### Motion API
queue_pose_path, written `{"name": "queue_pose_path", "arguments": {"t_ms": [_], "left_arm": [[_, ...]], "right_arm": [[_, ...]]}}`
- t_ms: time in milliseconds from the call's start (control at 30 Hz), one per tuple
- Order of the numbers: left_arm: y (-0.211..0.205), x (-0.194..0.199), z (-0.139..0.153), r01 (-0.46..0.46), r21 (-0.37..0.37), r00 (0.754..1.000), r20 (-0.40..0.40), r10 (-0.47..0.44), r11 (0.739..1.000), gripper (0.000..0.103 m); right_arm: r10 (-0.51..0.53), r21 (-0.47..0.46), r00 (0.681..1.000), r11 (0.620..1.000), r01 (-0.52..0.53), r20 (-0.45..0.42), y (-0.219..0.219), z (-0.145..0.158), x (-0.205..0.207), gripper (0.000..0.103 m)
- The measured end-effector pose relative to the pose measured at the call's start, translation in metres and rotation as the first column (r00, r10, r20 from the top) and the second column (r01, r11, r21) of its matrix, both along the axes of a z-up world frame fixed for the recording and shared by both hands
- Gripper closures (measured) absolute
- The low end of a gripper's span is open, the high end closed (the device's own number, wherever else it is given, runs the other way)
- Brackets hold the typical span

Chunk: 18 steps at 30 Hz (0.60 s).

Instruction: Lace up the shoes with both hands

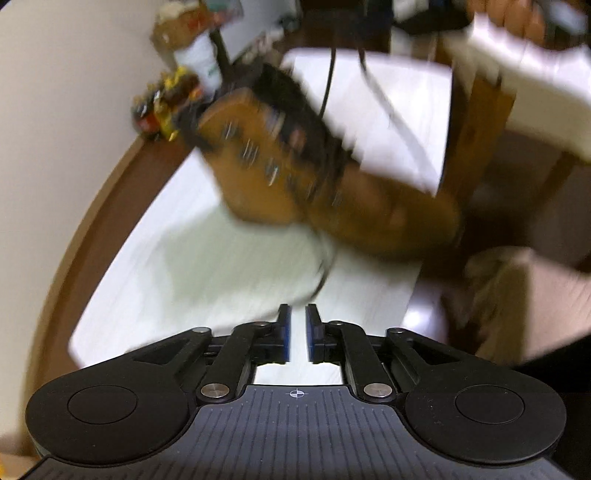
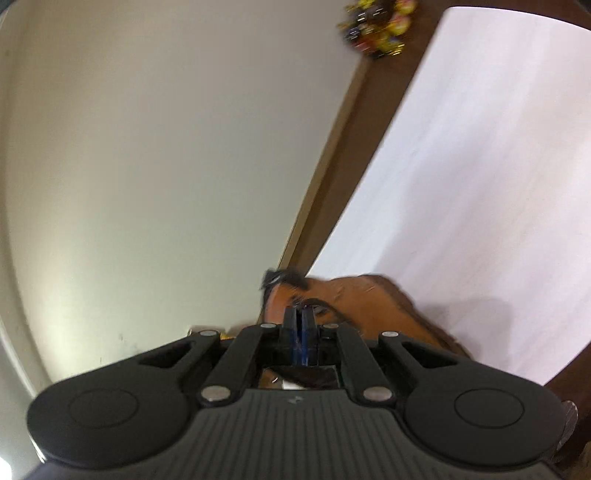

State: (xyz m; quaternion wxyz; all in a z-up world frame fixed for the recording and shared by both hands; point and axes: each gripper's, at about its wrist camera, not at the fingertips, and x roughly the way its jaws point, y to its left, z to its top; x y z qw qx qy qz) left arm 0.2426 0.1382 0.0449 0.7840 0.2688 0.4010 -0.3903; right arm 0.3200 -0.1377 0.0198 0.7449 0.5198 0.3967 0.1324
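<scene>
The shoe (image 1: 295, 170) is a tan leather boot, kind of suede-matte, with two rows of small metal eyelets and a dark tongue. In my left wrist view it lies tilted on a white mat (image 1: 155, 266) that covers a brown wooden table (image 1: 92, 206), all pretty motion-blurred. Thin black laces (image 1: 327, 77) run up from the boot toward the top of the picture, where a hand (image 1: 513, 18) holds something white and blocky; too smeared to say what exactly. My left gripper (image 1: 297, 332) hangs above the mat on the near side of the boot, angled down at it, the blue-padded fingers standing slightly apart with only bare mat showing between them, so it's holding nothing. A bunch of shiny candy wrappers (image 1: 162, 107) sits at the table's far edge by the pale wall.

In my right wrist view the frame is rolled hard, so the wall fills the left half and the mat (image 2: 480, 166) slants up the right. The boot (image 2: 369, 295) peeks out just past my right gripper (image 2: 301, 314), smooth orange-brown leather with a black collar. The jaws are pressed together; there's a dark bit right at the tips, but I can't tell if it's lace pinched in there. The wrappers (image 2: 376, 29) are up at the top.
</scene>
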Motion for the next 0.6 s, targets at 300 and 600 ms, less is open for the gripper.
{"name": "queue_pose_path", "arguments": {"t_ms": [300, 600], "left_arm": [[-0.076, 0.027, 0.002, 0.054, -0.209, 0.997, -0.034, -0.062, 0.976, 0.085], [-0.105, 0.055, -0.002, 0.034, -0.267, 0.992, -0.109, -0.065, 0.963, 0.099]], "right_arm": [[0.073, 0.047, 0.997, 0.996, -0.072, -0.025, 0.025, 0.011, 0.004, 0.100], [0.158, 0.073, 0.987, 0.985, -0.157, -0.005, 0.031, 0.011, 0.000, 0.100]]}}
